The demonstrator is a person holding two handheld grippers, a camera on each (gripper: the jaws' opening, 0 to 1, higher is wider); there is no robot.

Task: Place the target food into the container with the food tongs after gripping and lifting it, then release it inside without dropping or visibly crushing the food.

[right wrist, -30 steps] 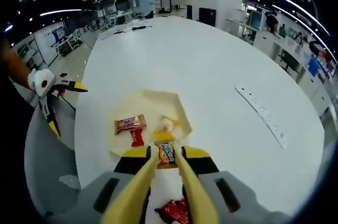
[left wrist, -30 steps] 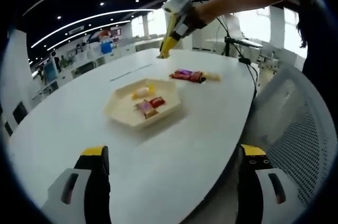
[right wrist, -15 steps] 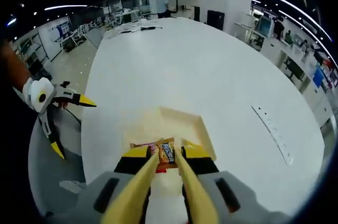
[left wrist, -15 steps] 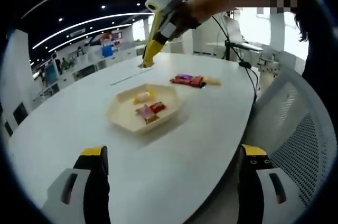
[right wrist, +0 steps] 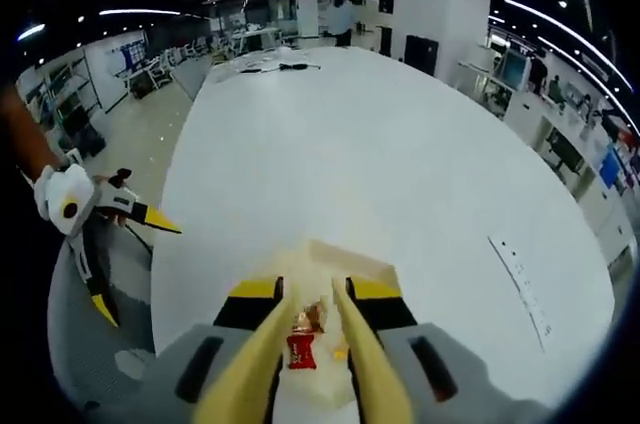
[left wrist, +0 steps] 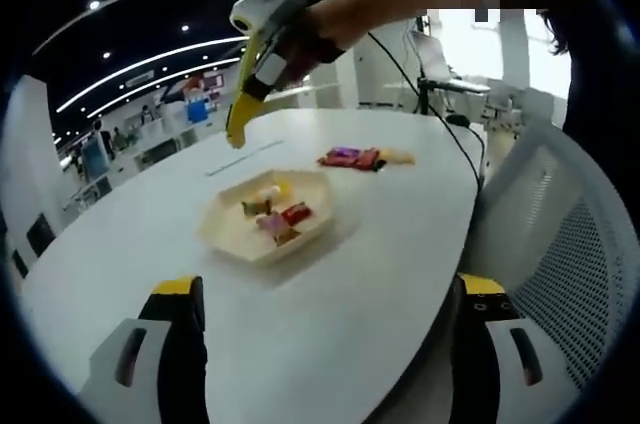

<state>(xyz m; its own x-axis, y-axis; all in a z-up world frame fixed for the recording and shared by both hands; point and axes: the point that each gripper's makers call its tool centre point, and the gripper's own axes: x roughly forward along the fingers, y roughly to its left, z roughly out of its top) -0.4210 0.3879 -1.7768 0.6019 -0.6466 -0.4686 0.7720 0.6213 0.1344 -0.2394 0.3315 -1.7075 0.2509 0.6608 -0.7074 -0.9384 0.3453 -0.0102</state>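
A cream hexagonal tray (left wrist: 225, 239) sits mid-table with several wrapped snacks in it, among them an orange-brown one (left wrist: 255, 207) and a red one (left wrist: 296, 212). My right gripper (left wrist: 262, 44) hangs high above the tray's far side and holds yellow food tongs (left wrist: 238, 119). In the right gripper view the tongs (right wrist: 262, 344) reach from my right gripper (right wrist: 315, 289) over the tray (right wrist: 330, 252). Their tips stand slightly apart with nothing between them, and the orange-brown snack (right wrist: 312, 319) and red snack (right wrist: 300, 351) lie below. My left gripper (left wrist: 330, 289) is open near the table's edge, also seen as the left gripper (right wrist: 142, 276).
Loose red and purple snacks (left wrist: 350, 157) and a pale one (left wrist: 400, 155) lie beyond the tray. A white mesh chair (left wrist: 560, 244) stands at the table's right edge. A stand with a trailing cable (left wrist: 430, 94) is behind. A socket strip (right wrist: 515, 269) is set into the tabletop.
The orange-brown snack has left the tongs and now lies in the tray. My right gripper has risen and swung left across the tray. The left gripper has stayed put.
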